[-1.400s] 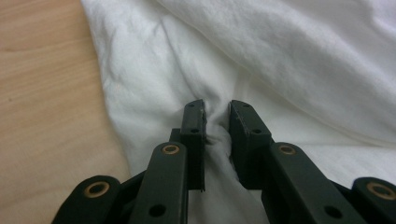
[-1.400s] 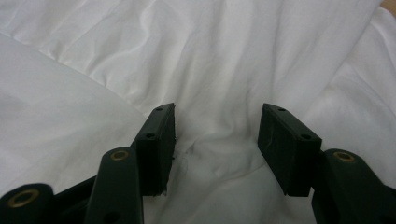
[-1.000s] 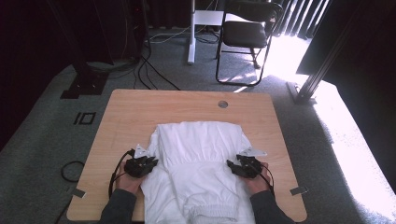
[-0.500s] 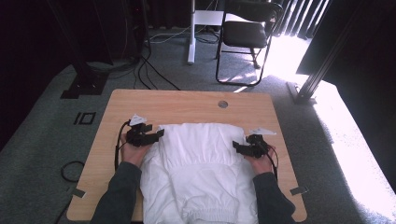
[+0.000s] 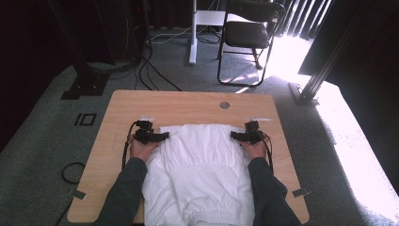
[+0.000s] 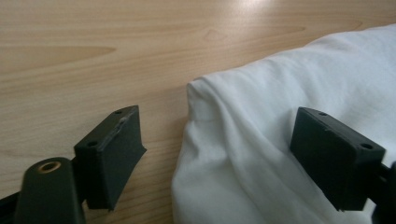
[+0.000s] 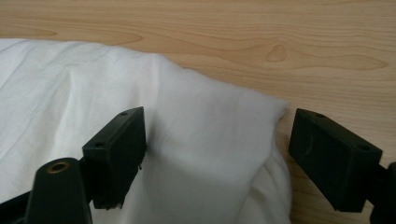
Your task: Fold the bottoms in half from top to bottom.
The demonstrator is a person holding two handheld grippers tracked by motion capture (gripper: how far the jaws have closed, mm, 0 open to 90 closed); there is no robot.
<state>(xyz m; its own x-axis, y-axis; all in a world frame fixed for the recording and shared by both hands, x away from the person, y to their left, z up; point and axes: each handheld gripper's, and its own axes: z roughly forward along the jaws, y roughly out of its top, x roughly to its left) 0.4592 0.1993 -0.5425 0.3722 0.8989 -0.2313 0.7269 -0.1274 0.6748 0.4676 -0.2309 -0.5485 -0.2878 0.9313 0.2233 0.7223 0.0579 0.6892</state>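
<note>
While both hands rest at the far corners of the cloth, the scene reads as follows, left to right.

Left gripper [image 5: 162,136]: at the far left corner of the white garment [image 5: 202,174]; its fingers [image 6: 109,151] have just been opening and now stand spread, one over bare wood, the other over fabric, with the folded corner lying loose between them and nothing pinched.

White garment: spread flat on the desk [image 5: 188,103], near edge hanging toward the person, far edge folded back into a straight line between the two grippers.

Right gripper [image 5: 234,135]: at the far right corner of the garment; its fingers [image 7: 116,149] have just been opening and stand spread, the corner of the cloth between them but not clamped.

Person: dark sleeves enter from the bottom of the high view.

Background: a folding chair [image 5: 249,35] on the carpet beyond the desk.
</note>
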